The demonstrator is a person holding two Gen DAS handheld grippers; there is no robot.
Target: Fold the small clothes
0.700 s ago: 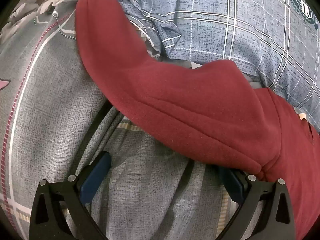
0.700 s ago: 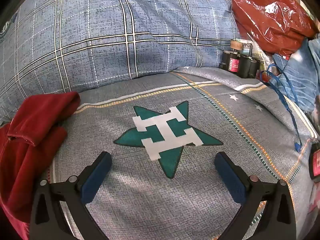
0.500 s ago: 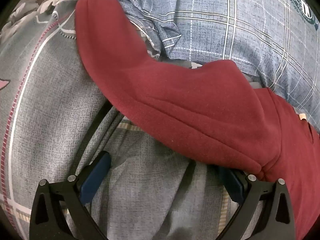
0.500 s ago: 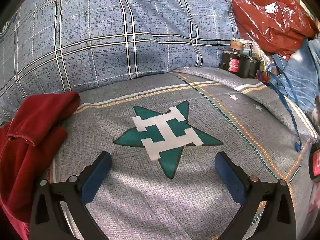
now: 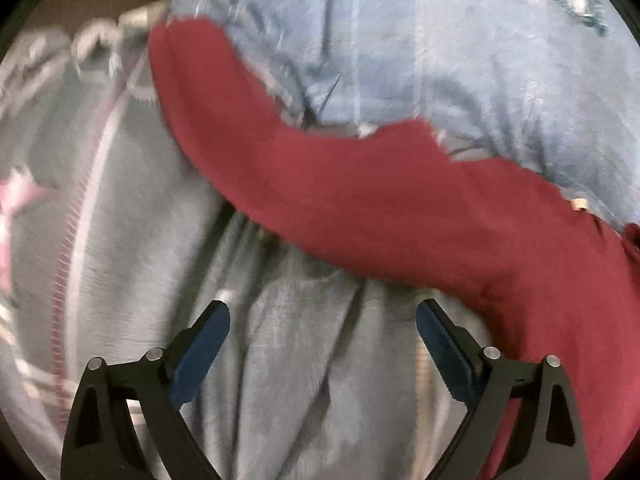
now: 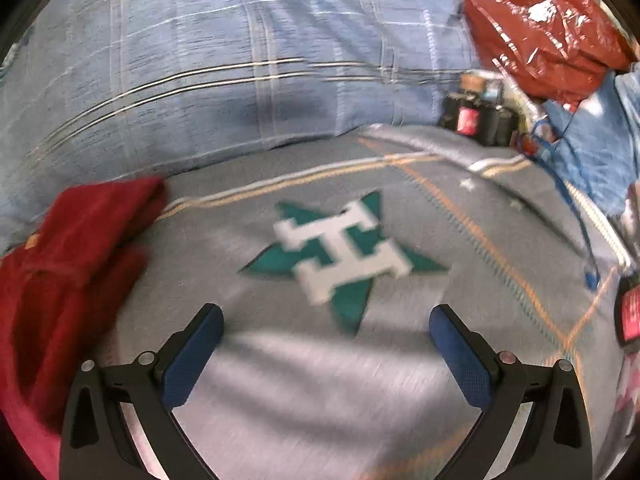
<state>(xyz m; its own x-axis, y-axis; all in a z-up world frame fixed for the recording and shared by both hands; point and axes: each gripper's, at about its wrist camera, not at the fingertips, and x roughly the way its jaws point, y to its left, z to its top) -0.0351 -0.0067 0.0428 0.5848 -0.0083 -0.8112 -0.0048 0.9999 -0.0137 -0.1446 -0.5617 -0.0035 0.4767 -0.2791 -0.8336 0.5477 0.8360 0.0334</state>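
A dark red garment (image 5: 380, 208) lies across the grey bedspread (image 5: 120, 208), running from upper left to lower right. My left gripper (image 5: 322, 320) is open and empty, just short of the garment's near edge; its right finger (image 5: 444, 344) lies beside the red cloth. In the right wrist view the same red garment (image 6: 68, 256) is bunched at the left. My right gripper (image 6: 326, 332) is open and empty above the bedspread, near a green star with a white H (image 6: 344, 248). Both views are blurred.
A blue plaid pillow (image 6: 200, 60) lies behind the bedspread; it also shows in the left wrist view (image 5: 460, 40). At the far right are a red plastic bag (image 6: 540, 20), dark bottles (image 6: 476, 120) and a blue cord (image 6: 576, 216).
Both grippers are moving and the views have blurred. The left gripper has pulled back a little from the red garment, so its right finger now shows clear of the cloth.
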